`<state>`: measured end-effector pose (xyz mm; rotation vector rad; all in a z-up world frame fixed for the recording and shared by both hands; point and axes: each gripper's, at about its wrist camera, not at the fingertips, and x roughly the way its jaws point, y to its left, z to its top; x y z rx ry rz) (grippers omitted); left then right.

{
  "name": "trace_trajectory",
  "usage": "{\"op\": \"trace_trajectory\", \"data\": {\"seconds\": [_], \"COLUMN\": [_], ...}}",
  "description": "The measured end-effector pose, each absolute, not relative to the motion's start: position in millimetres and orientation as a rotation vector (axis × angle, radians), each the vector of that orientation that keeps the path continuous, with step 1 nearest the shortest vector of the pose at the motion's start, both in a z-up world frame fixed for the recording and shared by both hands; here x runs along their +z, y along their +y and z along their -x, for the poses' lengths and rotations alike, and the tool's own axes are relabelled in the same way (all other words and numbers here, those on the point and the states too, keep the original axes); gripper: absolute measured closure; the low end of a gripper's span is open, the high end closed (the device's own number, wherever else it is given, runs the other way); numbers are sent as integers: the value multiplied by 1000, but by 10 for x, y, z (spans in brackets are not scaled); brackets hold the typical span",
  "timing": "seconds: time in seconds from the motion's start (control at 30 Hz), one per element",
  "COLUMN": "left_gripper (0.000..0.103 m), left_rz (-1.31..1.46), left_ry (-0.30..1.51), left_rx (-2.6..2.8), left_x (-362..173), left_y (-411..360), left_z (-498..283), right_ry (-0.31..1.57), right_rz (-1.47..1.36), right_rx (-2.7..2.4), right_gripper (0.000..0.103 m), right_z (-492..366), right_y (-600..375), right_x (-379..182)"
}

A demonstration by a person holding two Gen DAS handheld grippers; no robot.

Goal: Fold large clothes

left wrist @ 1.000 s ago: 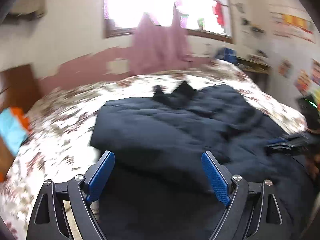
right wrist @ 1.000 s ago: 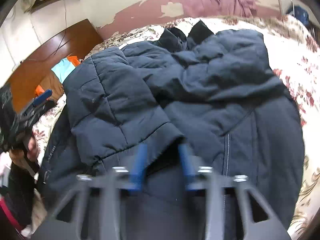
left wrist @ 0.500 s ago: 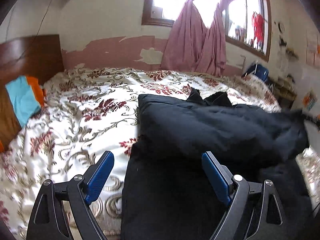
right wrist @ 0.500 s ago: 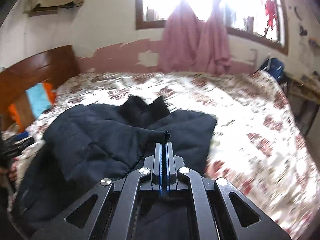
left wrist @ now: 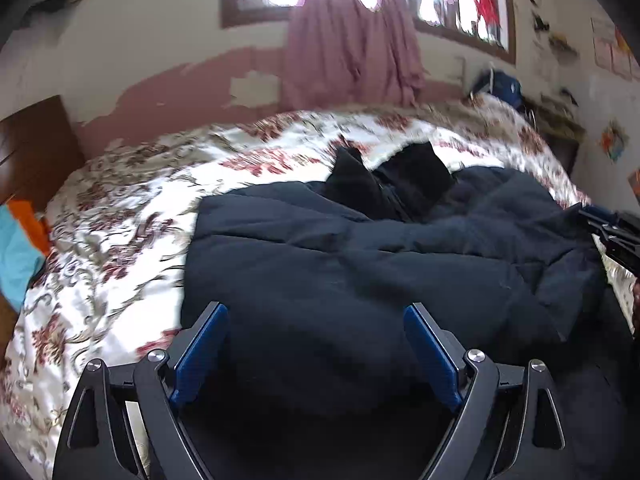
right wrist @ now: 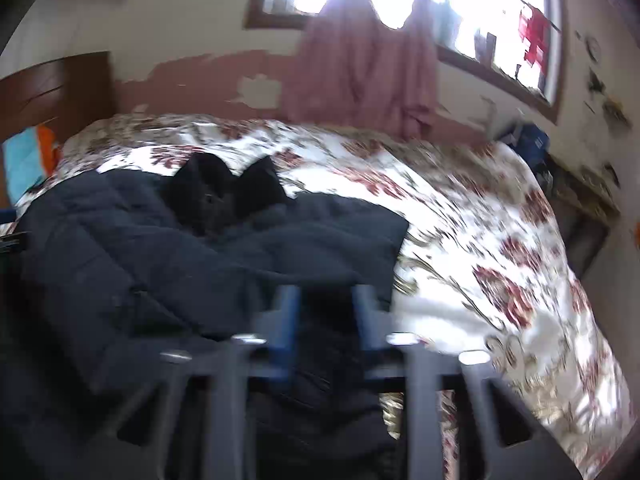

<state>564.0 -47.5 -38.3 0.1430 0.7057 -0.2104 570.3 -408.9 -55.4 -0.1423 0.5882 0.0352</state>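
A dark navy padded jacket (left wrist: 360, 264) lies on the floral bedspread (left wrist: 120, 240), its black collar (left wrist: 384, 184) pointing at the far wall and both sleeves folded in across the body. My left gripper (left wrist: 316, 344) hovers open over the jacket's near left part, with nothing between its blue pads (left wrist: 204, 352). My right gripper (right wrist: 326, 320) is blurred over the jacket (right wrist: 160, 248) near its right edge. Its jaws are opening, the pads stand apart, and only jacket cloth shows beyond the gap. The right gripper (left wrist: 616, 236) also shows at the left wrist view's right edge.
A wooden headboard (left wrist: 32, 152) with turquoise and orange cloth (left wrist: 16, 256) stands at the left. A pink curtain (left wrist: 352, 40) hangs under the window on the far wall. A blue bag (right wrist: 532, 140) and a cluttered shelf stand past the bed's right side. Bare bedspread (right wrist: 500, 260) lies right of the jacket.
The right gripper, shut on the lifted sleeve cuff half a second ago, has parted its jaws and the sleeve lies on the jacket. The left gripper has swung right over the jacket.
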Motion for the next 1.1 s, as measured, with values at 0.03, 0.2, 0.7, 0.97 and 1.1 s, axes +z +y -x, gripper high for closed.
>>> {"op": "trace_trajectory", "data": {"seconds": [0.03,0.2,0.7,0.97,1.1], "left_gripper": [14,11,6,6,6], "left_rz": [-157,-270,-335,-188,-113], "left_ry": [716,733,748,859,881], "left_rx": [-209,-169,-158,-233,-175], "left_x": [-425,-663,-842,-315,-200], "left_y": [-545,-793,-823,-618,-612], "left_z": [-5678,-5724,-5728,-6234,-6816], "right_ry": [592,695,750,750,808], "right_rz": [156,242,261,114,-47], "right_rx": [74,139,162,205,168], "right_gripper": [58,58,56,32,32], "right_z": [-5698,-5851,-5914,-6350,-7022], "right_y": [-4010,-3813,-3794,-4087,-4212], "right_x": [-566,-858,-1084,-452,-340]}}
